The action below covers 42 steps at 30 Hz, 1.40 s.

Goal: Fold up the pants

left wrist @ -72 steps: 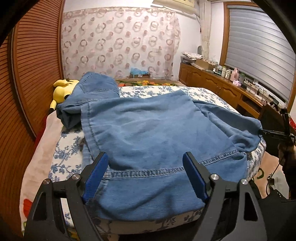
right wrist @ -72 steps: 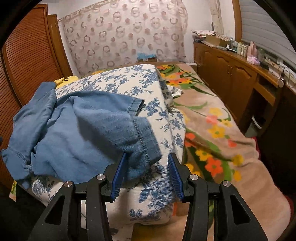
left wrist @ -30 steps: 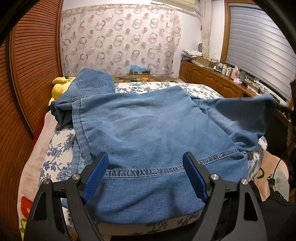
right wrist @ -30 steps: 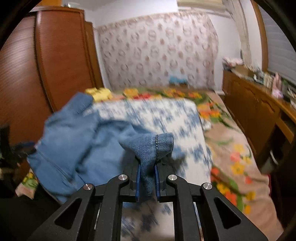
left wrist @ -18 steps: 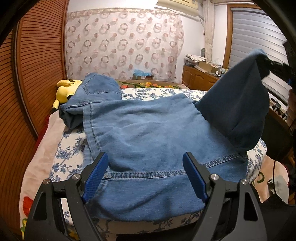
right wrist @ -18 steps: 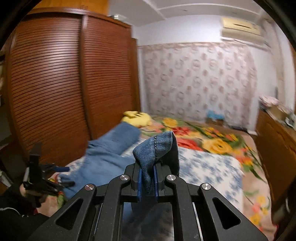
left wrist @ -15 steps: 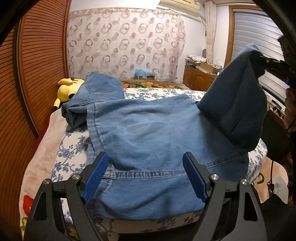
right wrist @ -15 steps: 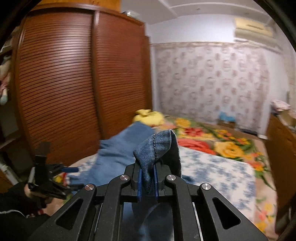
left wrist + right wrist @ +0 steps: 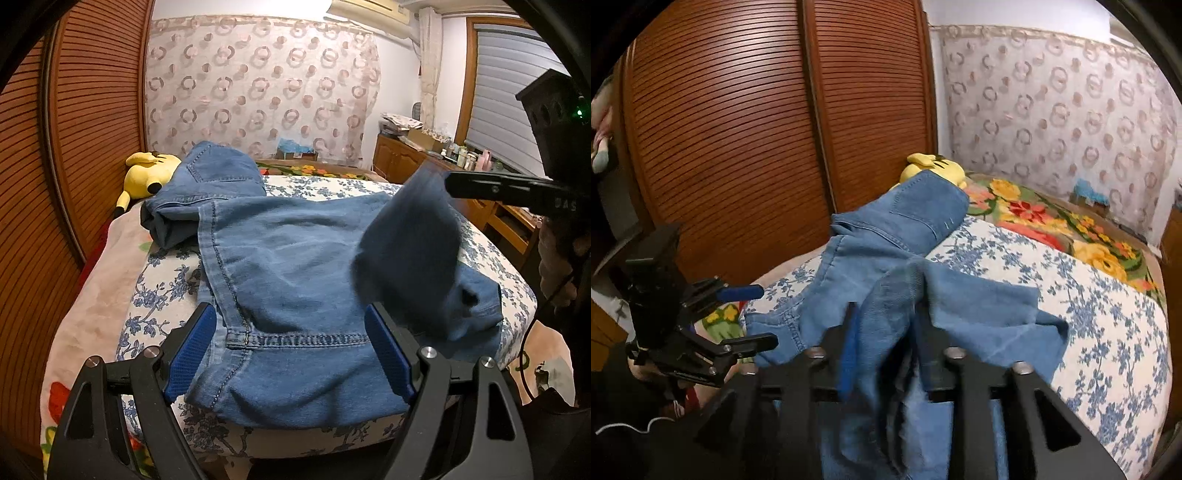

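Denim of the blue jeans point(image 9: 295, 266) slips free as my right tool point(image 9: 882, 354) parts mid-fold over the floral bed point(image 9: 491, 258), left tool point(image 9: 288, 354) apart, smoothing next.

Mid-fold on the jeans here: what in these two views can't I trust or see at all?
- Jeans leg end: motion-blurred in both views; whether the opening right gripper pads touch it is unclear.
- Jeans waist: bunched near the yellow plush toy, underside hidden.
- Bed near edge: covered by the left gripper, which is open.
- Items on the wooden counter: too small.
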Tool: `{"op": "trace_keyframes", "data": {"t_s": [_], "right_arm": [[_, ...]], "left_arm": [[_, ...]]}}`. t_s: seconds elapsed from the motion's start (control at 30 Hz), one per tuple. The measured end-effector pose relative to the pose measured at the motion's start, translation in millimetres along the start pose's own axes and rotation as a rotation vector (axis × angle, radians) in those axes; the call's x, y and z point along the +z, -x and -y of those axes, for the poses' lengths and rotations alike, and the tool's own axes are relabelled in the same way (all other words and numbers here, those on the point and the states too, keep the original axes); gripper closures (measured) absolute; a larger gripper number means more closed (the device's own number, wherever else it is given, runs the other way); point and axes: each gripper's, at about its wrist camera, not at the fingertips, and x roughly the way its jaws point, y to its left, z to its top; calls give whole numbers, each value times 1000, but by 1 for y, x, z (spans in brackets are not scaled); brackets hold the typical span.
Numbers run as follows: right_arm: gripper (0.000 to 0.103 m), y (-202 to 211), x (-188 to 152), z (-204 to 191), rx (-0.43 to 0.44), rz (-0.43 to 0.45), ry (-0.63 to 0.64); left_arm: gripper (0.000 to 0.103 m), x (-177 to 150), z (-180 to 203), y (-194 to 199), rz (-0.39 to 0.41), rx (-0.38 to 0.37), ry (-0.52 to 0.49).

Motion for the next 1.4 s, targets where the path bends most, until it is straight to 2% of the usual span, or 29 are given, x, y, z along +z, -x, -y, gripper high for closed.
{"op": "trace_keyframes", "data": {"t_s": [0.17,0.4,0.7,0.97,1.03,1.23,1.3,1.37,1.4], "right_arm": [[61,12,-11,9,-30,22,-10],[61,12,-54,16,-108,-50,-68],[61,14,-82,10,-107,-111,-139],[61,1,-98,5,-71,-149,-191],[61,-2,-100,6,-58,-156,-214],[61,-11,-103,8,-37,-170,-244],[61,-17,-102,12,-26,-168,-252],[61,-23,-99,14,-19,-166,-257],[71,-26,-97,15,-15,-162,-254]], "left_arm": [[20,2,4,-1,1,-14,-6],[20,4,14,-13,-19,-31,-32],[21,-1,24,-28,-60,-55,-53],[47,0,26,-36,-76,-64,-85],[51,-1,26,-39,-81,-61,-91],[52,0,26,-45,-78,-57,-93],[57,1,27,-47,-70,-63,-100],[67,3,27,-50,-68,-72,-105],[71,3,28,-51,-67,-79,-108]]}}
